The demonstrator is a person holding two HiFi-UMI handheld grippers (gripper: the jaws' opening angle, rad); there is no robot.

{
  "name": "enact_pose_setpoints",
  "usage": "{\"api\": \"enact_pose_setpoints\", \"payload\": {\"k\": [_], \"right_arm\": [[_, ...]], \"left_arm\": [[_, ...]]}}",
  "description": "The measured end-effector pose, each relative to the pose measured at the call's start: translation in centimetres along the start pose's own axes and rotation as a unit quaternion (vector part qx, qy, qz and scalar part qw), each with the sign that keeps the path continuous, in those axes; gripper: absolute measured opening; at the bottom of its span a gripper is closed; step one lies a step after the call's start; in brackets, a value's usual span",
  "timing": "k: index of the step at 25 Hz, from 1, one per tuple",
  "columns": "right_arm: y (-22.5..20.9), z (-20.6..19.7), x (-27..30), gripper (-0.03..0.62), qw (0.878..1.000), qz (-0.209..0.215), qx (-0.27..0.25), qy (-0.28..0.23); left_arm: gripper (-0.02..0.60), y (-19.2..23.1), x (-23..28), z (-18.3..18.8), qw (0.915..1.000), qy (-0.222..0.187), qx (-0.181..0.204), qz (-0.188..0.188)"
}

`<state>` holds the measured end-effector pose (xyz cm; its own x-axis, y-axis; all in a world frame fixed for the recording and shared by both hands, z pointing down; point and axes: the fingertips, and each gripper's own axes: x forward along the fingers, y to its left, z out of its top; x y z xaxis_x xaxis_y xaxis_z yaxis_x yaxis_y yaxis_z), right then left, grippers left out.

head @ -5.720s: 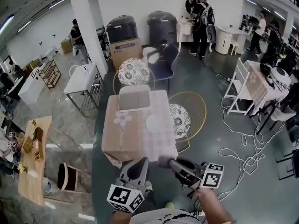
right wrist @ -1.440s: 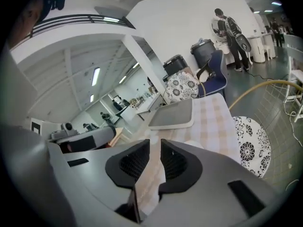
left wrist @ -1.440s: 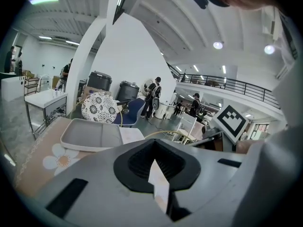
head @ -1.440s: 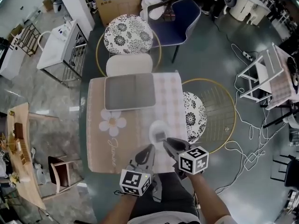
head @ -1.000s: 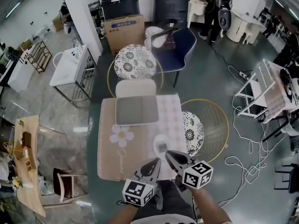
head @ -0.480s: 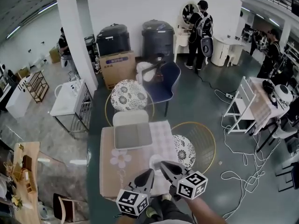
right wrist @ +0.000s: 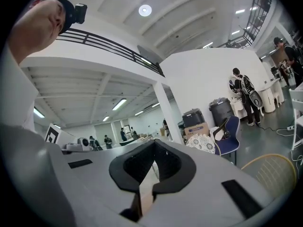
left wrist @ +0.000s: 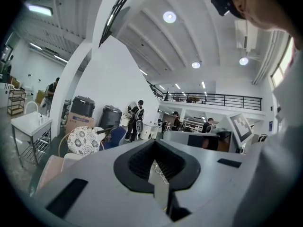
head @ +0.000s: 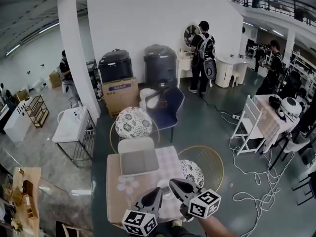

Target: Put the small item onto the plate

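Both grippers are held up level in front of me, above the near edge of the table (head: 121, 179). My left gripper (head: 157, 191) is shut with nothing in it; in the left gripper view its jaws (left wrist: 155, 148) meet against the open room. My right gripper (head: 173, 183) is shut as well and also empty, its jaws (right wrist: 154, 146) closed in the right gripper view. The white plate (head: 162, 185) shows only as a sliver between the two grippers. The small item is hidden behind them.
A grey tray (head: 139, 162) lies at the table's far end. Patterned round chairs (head: 132, 122) (head: 191, 171) stand behind and to the right, with a blue chair (head: 167, 105) further back. Cables (head: 247, 181) trail on the floor at right. People (head: 202, 48) stand by the far wall.
Both grippers have risen from the table and now point level. The head view has tilted up, so the table has slid to the bottom and more of the room shows.
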<state>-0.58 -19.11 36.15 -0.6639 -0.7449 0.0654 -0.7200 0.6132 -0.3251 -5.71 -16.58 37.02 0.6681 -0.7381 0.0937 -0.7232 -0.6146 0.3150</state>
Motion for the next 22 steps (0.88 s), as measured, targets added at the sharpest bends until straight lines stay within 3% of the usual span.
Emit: {"api": "enact_pose_setpoints", "payload": {"k": [8,22], "right_arm": [[0.4,0.6,0.2,0.014,1.000,-0.007,-0.007,-0.002],[-0.2,0.2,1.0,0.014,1.000,-0.005,-0.007,-0.001]], "left_arm": [[0.005,-0.3,-0.1,1.8,0.9997,-0.018,0.014,-0.001],[0.005,0.7,0.4,1.4,0.9997,-0.013,0.015,0.012]]}}
